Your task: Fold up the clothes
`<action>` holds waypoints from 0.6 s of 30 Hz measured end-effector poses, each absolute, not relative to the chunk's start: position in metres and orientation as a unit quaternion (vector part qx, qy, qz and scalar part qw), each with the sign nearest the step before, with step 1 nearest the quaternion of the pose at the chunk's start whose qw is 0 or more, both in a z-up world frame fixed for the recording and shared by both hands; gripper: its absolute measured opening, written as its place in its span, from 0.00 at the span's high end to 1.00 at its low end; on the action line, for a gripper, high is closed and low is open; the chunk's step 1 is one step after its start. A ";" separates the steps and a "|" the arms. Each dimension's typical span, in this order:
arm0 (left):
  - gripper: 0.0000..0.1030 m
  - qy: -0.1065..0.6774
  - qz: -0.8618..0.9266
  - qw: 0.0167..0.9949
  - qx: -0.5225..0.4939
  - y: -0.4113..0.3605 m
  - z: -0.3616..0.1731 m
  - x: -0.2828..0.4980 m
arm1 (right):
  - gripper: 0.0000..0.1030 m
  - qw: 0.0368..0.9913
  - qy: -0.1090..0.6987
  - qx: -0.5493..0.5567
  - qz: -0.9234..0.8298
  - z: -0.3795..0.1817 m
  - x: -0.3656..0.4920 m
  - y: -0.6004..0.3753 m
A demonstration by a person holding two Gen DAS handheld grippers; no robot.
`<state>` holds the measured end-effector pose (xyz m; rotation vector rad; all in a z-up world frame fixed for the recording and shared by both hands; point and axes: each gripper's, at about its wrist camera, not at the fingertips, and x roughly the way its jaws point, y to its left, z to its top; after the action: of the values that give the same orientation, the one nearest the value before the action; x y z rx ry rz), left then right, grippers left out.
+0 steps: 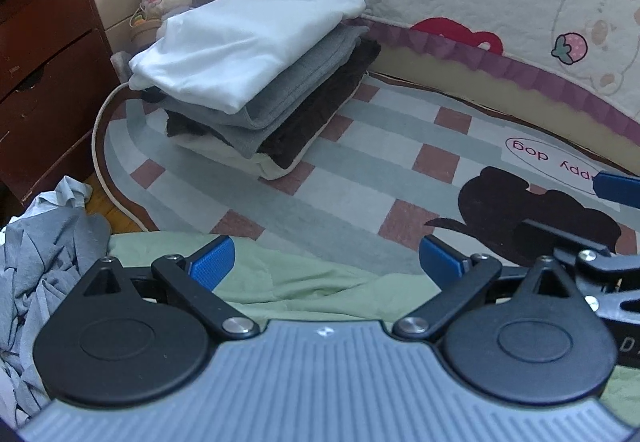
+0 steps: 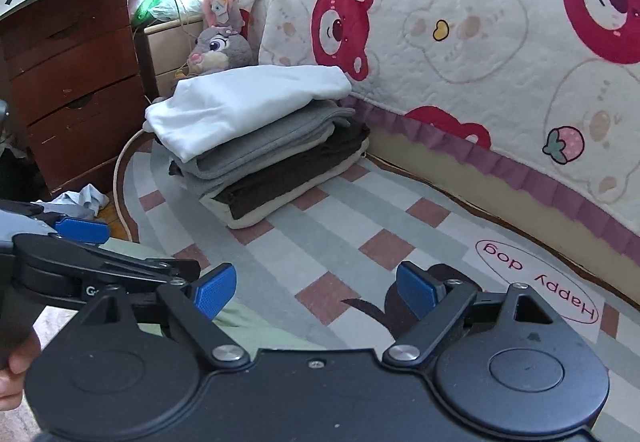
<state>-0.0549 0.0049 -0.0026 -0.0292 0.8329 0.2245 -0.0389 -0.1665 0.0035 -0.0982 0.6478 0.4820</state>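
Observation:
My left gripper (image 1: 326, 262) is open, its blue pads spread wide over a light green garment (image 1: 304, 286) that lies flat on the rug; nothing sits between the pads. My right gripper (image 2: 316, 290) is also open and holds nothing, hovering over the green garment's edge (image 2: 256, 326) and the rug. The two grippers are side by side: a blue pad (image 1: 616, 190) of the right one shows at the left wrist view's right edge. A stack of folded clothes (image 1: 248, 82), (image 2: 256, 138), white on top, then grey, brown and cream, stands further back on the rug.
A checked rug (image 1: 360, 170) covers the floor. A crumpled grey-blue garment (image 1: 44, 262) lies at the left. A wooden dresser (image 2: 76, 82) stands at the left, and a bed with a bear-print blanket (image 2: 480, 62) at the right. A plush bunny (image 2: 220, 46) sits behind the stack.

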 end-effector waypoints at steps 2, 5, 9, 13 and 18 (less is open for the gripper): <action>0.03 0.401 0.111 0.909 -0.012 0.004 -0.002 -0.055 | 0.13 0.918 0.317 -0.046 0.233 0.003 -0.038 -0.167; 0.01 0.399 0.114 0.910 -0.005 0.002 -0.003 -0.055 | 0.13 0.917 0.321 -0.042 0.231 0.002 -0.037 -0.167; 0.01 0.401 0.118 0.908 -0.001 0.000 -0.004 -0.054 | 0.13 0.918 0.318 -0.052 0.231 0.004 -0.040 -0.165; 0.01 0.399 0.120 0.909 0.000 0.001 -0.003 -0.056 | 0.13 0.918 0.319 -0.047 0.231 0.005 -0.041 -0.165; 0.01 0.400 0.121 0.908 -0.002 0.004 -0.002 -0.059 | 0.13 0.918 0.320 -0.046 0.232 0.006 -0.044 -0.164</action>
<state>-0.0592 0.0042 -0.0018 -0.0051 0.8258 0.2495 -0.0439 -0.1638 0.0064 -0.0953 0.6572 0.4777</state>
